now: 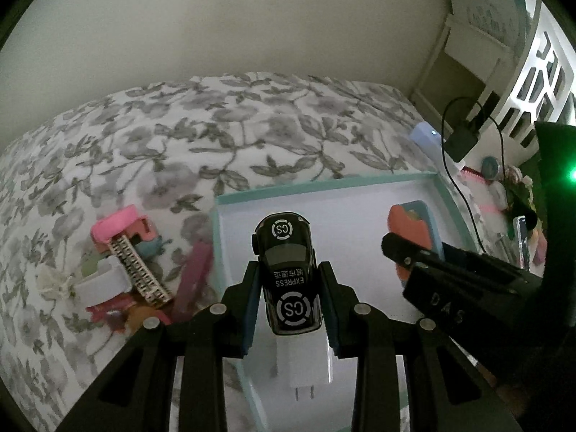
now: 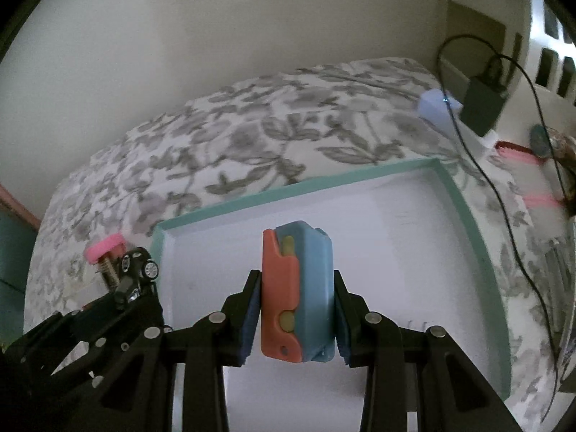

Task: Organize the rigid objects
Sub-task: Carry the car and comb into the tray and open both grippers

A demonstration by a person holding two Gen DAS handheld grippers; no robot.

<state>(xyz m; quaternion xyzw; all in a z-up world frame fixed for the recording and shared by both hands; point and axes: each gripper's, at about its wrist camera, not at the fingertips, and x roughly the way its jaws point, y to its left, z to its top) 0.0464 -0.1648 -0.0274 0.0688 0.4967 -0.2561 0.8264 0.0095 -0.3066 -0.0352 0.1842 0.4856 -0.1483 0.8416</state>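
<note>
One teal tray (image 1: 324,184) holds white charger (image 1: 306,363); left hand-held gripper (image 1: 289,298) pinches toy car (image 1: 288,270), right hand-held gripper (image 2: 297,309) pinches orange-blue block (image 2: 297,295).

The black toy car (image 1: 288,273) reads "CS" and "EXPRESS".

A home bedroom, it seems. A floral bedspread (image 1: 223,136) covers a bed against a plain wall (image 1: 216,18). A cluttered bedside surface (image 1: 504,187), blurred, sits alongside.
</note>
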